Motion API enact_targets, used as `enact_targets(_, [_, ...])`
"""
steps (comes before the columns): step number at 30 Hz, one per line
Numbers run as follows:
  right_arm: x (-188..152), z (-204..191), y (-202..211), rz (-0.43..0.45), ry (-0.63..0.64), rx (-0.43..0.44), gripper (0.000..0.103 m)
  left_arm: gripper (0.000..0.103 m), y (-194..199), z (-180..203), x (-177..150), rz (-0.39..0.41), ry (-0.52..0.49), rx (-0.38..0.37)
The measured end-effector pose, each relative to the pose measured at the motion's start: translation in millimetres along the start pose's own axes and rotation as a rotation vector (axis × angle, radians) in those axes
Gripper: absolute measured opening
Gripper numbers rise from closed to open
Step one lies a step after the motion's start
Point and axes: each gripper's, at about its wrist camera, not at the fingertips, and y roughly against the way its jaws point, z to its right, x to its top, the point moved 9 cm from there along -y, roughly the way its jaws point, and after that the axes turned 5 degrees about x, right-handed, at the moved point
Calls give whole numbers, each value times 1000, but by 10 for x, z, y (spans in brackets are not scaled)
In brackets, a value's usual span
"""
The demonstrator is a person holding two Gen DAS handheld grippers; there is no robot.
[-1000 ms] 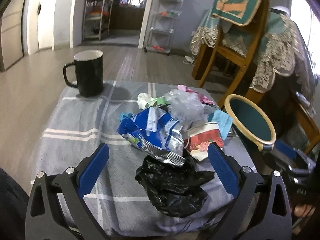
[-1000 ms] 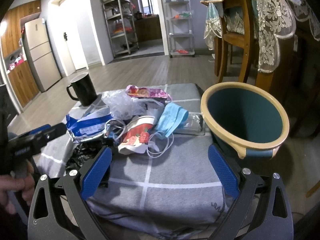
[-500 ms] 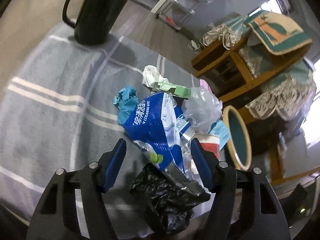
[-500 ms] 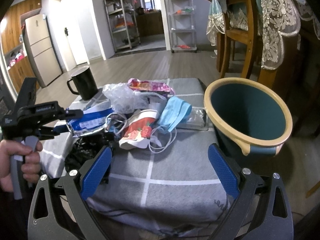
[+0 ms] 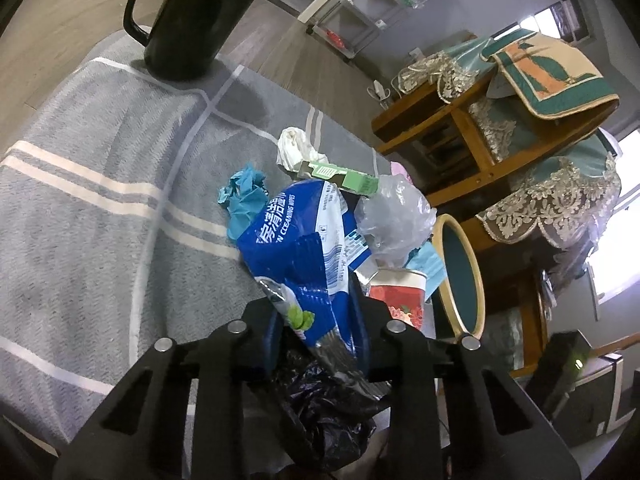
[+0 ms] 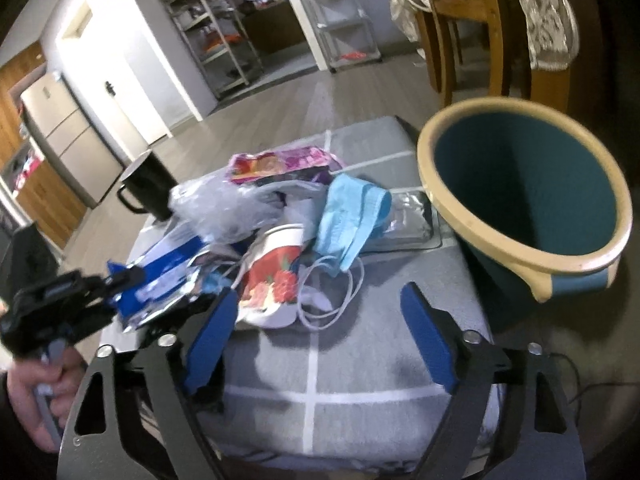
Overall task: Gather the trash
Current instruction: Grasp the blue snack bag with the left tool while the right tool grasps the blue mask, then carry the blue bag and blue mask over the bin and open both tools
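the left gripper (image 5: 318,322) is closing its fingers on the near end of the blue wipes packet (image 5: 296,248); the pads sit narrow against both sides of the foil. the packet lies at the 9 o'clock edge of the trash pile on the grey checked desk (image 6: 360,360), above a crumpled black bag (image 5: 320,408). the right gripper (image 6: 316,340) hovers over the desk's near side, fingers wide but closing, nothing between them. just beyond it lie a floral paper cup (image 6: 276,276) and a blue face mask (image 6: 352,216). the teal bin (image 6: 532,196) stands at 2 o'clock, beside the desk. a black mug (image 5: 192,20) stands at 11 o'clock, apart from the pile.
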Motion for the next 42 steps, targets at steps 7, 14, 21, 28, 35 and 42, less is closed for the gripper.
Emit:
enact_targets(7, [155,265,-220,-17,-128,-27,67,25,202,-22,27,42,30,-24])
enact_targets(14, [405,322,-344,2,-106,-55,57,25,442,-73,84,98,50,1])
enact_targets(21, [556,398,-506,-30,-27,-71,56,25,689,-78,173,170,37,23])
enact_targets(28, [586,362,-579,-74,31,-11,13,25,844,-26,273,200,4,42])
enact_targets(35, [703,268,-259,9,32,35,6,25,862,-63,238,125,-34,135])
enact_targets(42, [746,198,99,88,30,75,6,23,698,-202,86,-21,-41,225])
